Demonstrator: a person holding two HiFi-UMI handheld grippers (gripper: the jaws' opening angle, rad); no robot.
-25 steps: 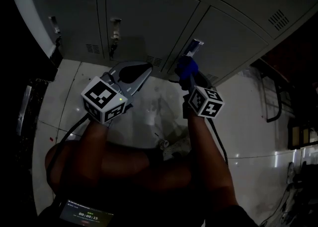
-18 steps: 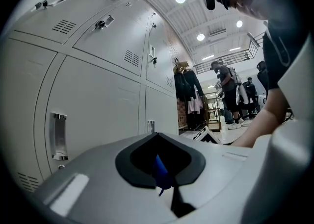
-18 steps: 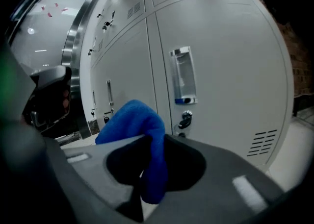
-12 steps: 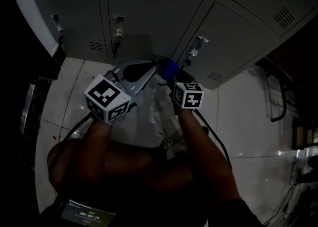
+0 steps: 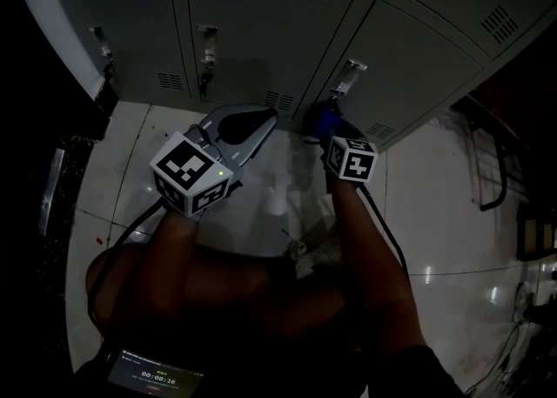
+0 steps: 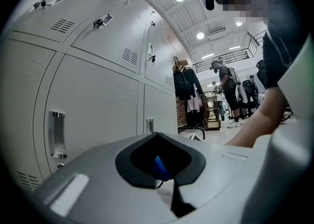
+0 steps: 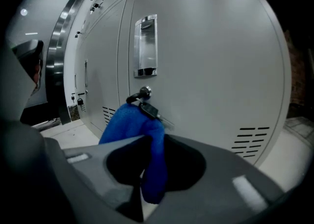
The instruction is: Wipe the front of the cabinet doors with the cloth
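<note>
Right gripper (image 7: 152, 161) pinches blue cloth (image 7: 128, 122) at lower centre of right gripper view. Cloth sits against grey cabinet door (image 7: 211, 71), just under key (image 7: 149, 110), below handle (image 7: 145, 46). Left gripper (image 5: 261, 118) has jaws pressed together on nothing, left of centre in head view.

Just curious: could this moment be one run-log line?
right hand-held gripper: shut on blue cloth | cloth: at cabinet door, by key | left hand-held gripper: shut
</note>
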